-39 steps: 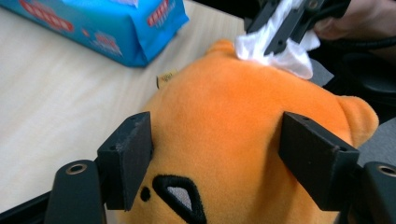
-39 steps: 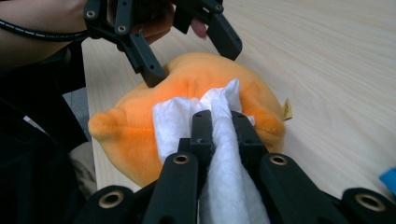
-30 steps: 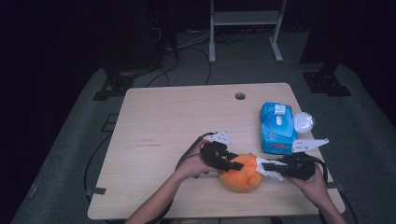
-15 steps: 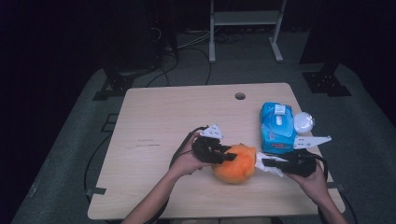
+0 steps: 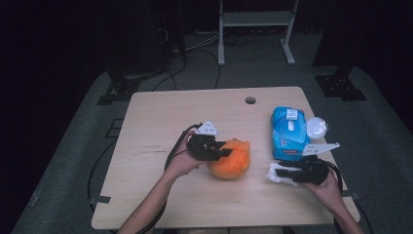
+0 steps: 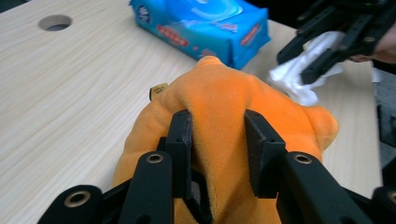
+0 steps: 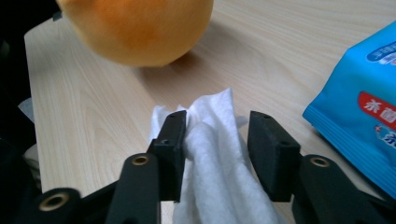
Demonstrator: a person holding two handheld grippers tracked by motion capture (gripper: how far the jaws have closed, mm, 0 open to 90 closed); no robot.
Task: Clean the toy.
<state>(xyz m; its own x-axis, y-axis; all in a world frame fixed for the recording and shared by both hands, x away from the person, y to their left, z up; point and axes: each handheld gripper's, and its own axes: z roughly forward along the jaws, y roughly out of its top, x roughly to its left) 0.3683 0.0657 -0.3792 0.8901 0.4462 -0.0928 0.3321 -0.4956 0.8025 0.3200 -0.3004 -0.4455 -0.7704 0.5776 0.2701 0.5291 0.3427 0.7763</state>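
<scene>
Orange plush toy (image 6: 233, 116), pinched in a fold between the closed jaws of the left claw (image 6: 218, 149), sits near the middle of the pale wood table (image 5: 160, 131). White wipe (image 7: 219, 154) lies between the jaws of the right claw (image 7: 218, 149), which have just been opening; one pad touches it, the other stands clear. Blue wipes pack (image 5: 288, 132) lies just beyond the right claw, a white round lid (image 5: 316, 127) beside it.

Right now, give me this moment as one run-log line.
left gripper: shut on orange plush toy | right gripper: jaws just opening, white wipe between them | wipes pack: beside
</scene>
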